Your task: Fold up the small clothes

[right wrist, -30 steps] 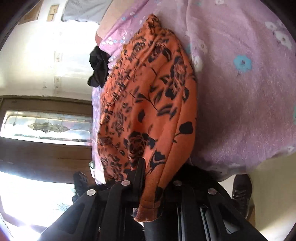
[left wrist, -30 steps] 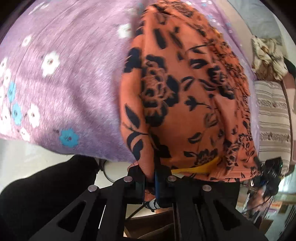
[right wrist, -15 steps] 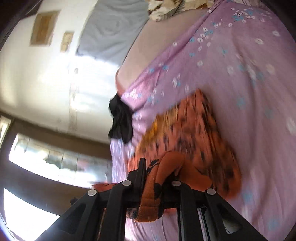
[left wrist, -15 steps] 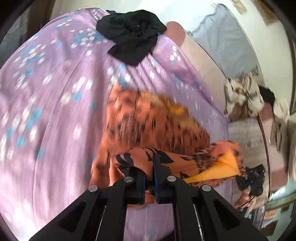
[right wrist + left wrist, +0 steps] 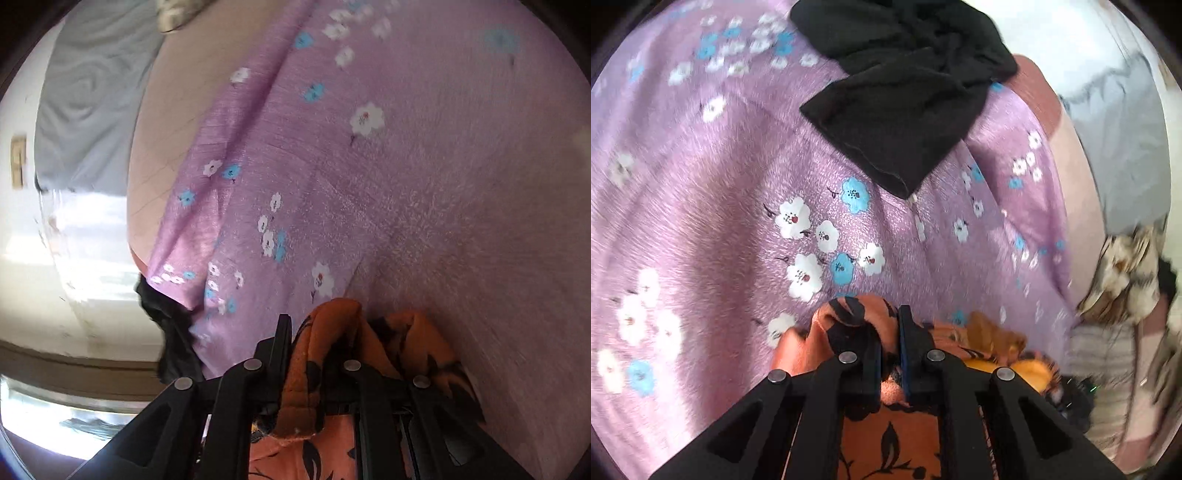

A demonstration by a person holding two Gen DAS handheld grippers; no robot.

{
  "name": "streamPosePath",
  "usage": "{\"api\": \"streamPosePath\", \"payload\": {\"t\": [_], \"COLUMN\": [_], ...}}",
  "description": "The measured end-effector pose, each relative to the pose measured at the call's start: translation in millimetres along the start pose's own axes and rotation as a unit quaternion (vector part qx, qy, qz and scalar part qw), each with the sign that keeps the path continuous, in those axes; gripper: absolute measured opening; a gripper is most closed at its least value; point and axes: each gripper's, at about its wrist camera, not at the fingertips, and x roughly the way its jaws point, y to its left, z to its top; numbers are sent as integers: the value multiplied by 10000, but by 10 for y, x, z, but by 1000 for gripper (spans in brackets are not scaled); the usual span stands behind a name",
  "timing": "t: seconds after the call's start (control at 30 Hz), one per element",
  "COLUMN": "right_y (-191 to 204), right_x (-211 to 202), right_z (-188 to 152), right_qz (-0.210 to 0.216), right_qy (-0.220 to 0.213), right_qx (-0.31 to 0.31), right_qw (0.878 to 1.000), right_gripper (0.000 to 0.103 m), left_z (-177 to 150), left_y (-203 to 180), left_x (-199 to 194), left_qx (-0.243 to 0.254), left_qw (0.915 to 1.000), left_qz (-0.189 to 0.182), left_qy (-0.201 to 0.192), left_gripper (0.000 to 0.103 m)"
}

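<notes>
An orange garment with a black flower print [image 5: 849, 321] is pinched in my left gripper [image 5: 890, 332], whose jaws are shut on a bunched edge of it just above the purple floral bedspread [image 5: 720, 184]. Its yellow inner side [image 5: 1027, 369] shows to the right. My right gripper [image 5: 321, 332] is shut on another edge of the same garment [image 5: 325, 350], low over the bedspread [image 5: 424, 184]. The rest of the garment lies under and behind both grippers, mostly hidden.
A crumpled black garment [image 5: 908, 85] lies on the bedspread ahead of the left gripper; its edge shows in the right wrist view [image 5: 170, 332]. A grey cloth [image 5: 1119, 129], a patterned cloth pile [image 5: 1123, 280] and a striped cushion [image 5: 1108, 387] sit at the right.
Both grippers have carried the gripped edges of the orange garment forward over its own body and down toward the bedspread; the garment was spread in front a second ago and now lies beneath them.
</notes>
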Motion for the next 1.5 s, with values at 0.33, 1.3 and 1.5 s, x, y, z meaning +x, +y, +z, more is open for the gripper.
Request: {"api": "streamPosePath", "payload": {"t": [0.33, 1.3, 1.5], "right_y": [216, 1654, 1854], "right_x": [-1211, 922, 786], "right_z": [-151, -1573, -2226], "right_qz": [703, -1032, -644], "right_qy": [-668, 16, 626], "right_qx": [-385, -2668, -3614], "right_qw": [9945, 9582, 9281], "right_gripper": [96, 51, 51], "left_z": [-456, -1533, -1478], "left_y": [-62, -108, 202], "left_x": [-1240, -788, -921], "left_qx": [-515, 626, 282], "left_qw": [9819, 9776, 9662], "left_qz": [-517, 1839, 2393], "left_qy": [-1745, -810, -917], "left_gripper": [75, 76, 76]}}
